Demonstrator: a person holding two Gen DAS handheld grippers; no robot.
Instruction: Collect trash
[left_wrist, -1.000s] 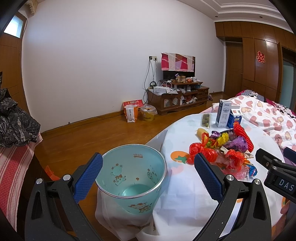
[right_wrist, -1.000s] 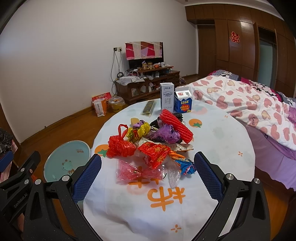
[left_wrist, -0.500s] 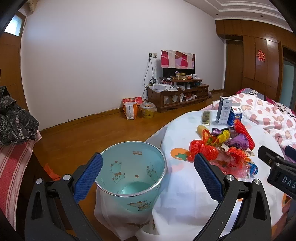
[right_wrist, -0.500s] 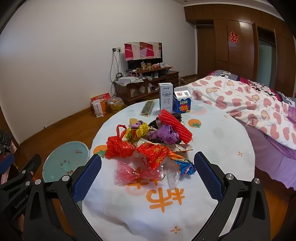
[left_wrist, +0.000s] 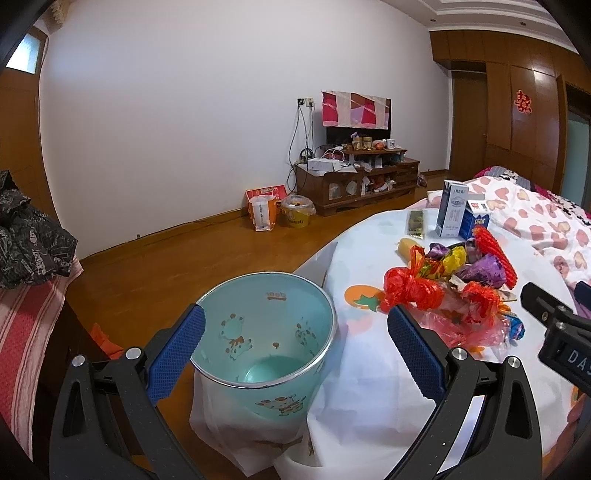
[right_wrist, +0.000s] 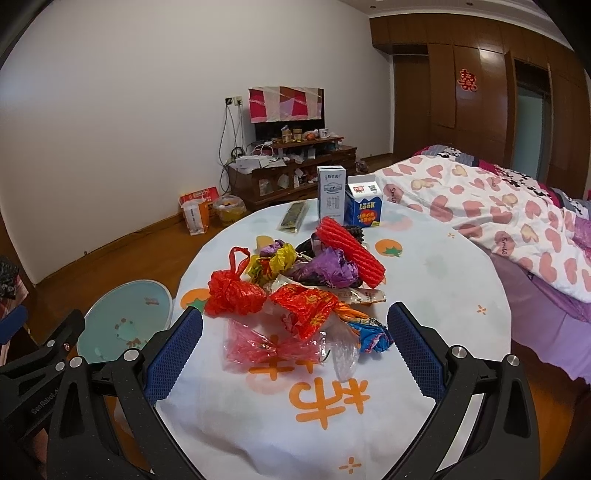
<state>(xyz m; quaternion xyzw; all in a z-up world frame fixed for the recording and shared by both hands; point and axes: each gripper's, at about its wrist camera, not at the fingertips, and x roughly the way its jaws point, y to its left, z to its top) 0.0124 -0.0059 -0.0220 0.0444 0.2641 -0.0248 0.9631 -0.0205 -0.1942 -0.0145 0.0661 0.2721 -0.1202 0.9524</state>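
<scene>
A pile of crumpled wrappers and plastic bags (right_wrist: 295, 291) lies in the middle of the round table (right_wrist: 424, 280): a red bag (right_wrist: 232, 291), a purple wrapper (right_wrist: 332, 269), a red foam net (right_wrist: 351, 254), a clear bag (right_wrist: 343, 354). The pile also shows in the left wrist view (left_wrist: 454, 288). A light blue trash bin (left_wrist: 266, 339) stands on the floor at the table's left edge, seemingly empty inside. My left gripper (left_wrist: 295, 350) is open and empty just above the bin. My right gripper (right_wrist: 295, 350) is open and empty before the pile's near edge.
Two cartons, white (right_wrist: 331, 195) and blue (right_wrist: 364, 205), and a dark flat packet (right_wrist: 293, 218) stand at the table's far side. A bed with a heart-print quilt (right_wrist: 498, 214) is to the right. A TV cabinet (right_wrist: 291, 173) and bags (right_wrist: 199, 210) line the far wall.
Both grippers have barely moved. In the left wrist view the bin has shifted slightly upward; in the right wrist view the scene has drifted slightly left. Both stay open.
</scene>
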